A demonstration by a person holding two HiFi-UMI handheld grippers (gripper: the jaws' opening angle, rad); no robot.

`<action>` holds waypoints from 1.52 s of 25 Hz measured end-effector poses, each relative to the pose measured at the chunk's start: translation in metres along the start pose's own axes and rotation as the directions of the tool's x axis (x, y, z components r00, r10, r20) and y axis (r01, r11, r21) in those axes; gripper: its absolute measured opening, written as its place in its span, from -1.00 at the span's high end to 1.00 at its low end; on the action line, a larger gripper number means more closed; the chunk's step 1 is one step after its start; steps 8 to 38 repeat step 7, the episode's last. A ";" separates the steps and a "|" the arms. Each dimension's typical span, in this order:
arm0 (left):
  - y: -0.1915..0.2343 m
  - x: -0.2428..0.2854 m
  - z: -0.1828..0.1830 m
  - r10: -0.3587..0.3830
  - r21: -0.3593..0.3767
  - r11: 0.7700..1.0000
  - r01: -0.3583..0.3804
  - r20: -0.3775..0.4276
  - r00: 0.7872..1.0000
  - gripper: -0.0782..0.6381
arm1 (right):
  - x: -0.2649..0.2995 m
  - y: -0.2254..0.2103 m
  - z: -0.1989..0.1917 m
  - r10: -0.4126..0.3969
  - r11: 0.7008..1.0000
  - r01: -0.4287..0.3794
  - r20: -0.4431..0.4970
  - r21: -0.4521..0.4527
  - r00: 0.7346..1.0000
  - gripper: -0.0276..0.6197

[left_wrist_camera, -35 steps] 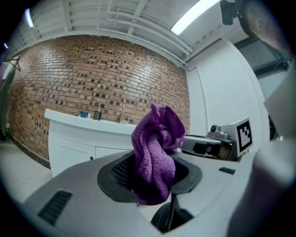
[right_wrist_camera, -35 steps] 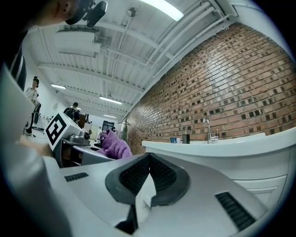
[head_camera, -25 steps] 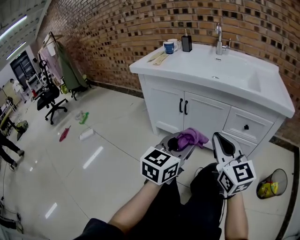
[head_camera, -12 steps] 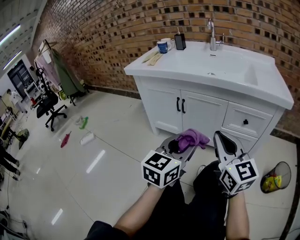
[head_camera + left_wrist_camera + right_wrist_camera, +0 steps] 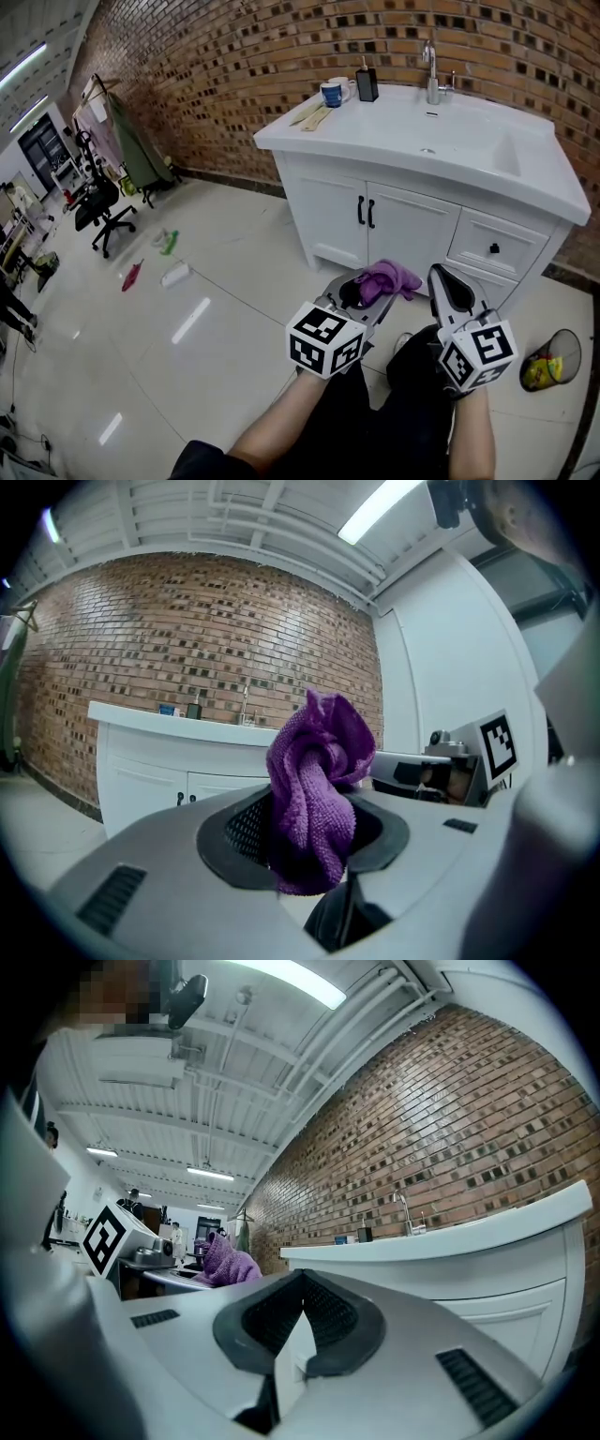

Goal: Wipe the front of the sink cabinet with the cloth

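The white sink cabinet [image 5: 403, 225] stands at the far side, its front well apart from both grippers. The purple cloth [image 5: 314, 780], likely soft, light and floppy, sits bunched in the left gripper's [image 5: 364, 289] clenched jaws, gripped mid-wad. The right gripper's [image 5: 448, 285] jaws are closed on nothing.

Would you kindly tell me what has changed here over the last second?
Hardly anything. The sink cabinet shifts slightly in the head view, probably from head motion. The left gripper still holds the purple cloth, the right gripper stays shut and empty, and both remain short of the cabinet front.
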State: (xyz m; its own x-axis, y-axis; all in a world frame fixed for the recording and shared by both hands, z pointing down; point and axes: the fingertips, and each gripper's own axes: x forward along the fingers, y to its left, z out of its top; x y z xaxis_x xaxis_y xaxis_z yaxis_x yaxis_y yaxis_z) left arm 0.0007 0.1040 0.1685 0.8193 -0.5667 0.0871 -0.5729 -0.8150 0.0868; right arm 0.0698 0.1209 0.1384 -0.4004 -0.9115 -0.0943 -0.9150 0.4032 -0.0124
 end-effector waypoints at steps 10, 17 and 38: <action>0.004 -0.001 -0.002 0.007 -0.003 1.000 -0.007 0.006 1.000 0.36 | 0.004 0.002 -0.003 0.005 1.000 -0.005 -0.005 -0.004 1.000 0.91; 0.004 -0.001 -0.002 0.007 -0.003 1.000 -0.007 0.006 1.000 0.36 | 0.004 0.002 -0.003 0.005 1.000 -0.005 -0.005 -0.004 1.000 0.91; 0.004 -0.001 -0.002 0.007 -0.003 1.000 -0.007 0.006 1.000 0.36 | 0.004 0.002 -0.003 0.005 1.000 -0.005 -0.005 -0.004 1.000 0.91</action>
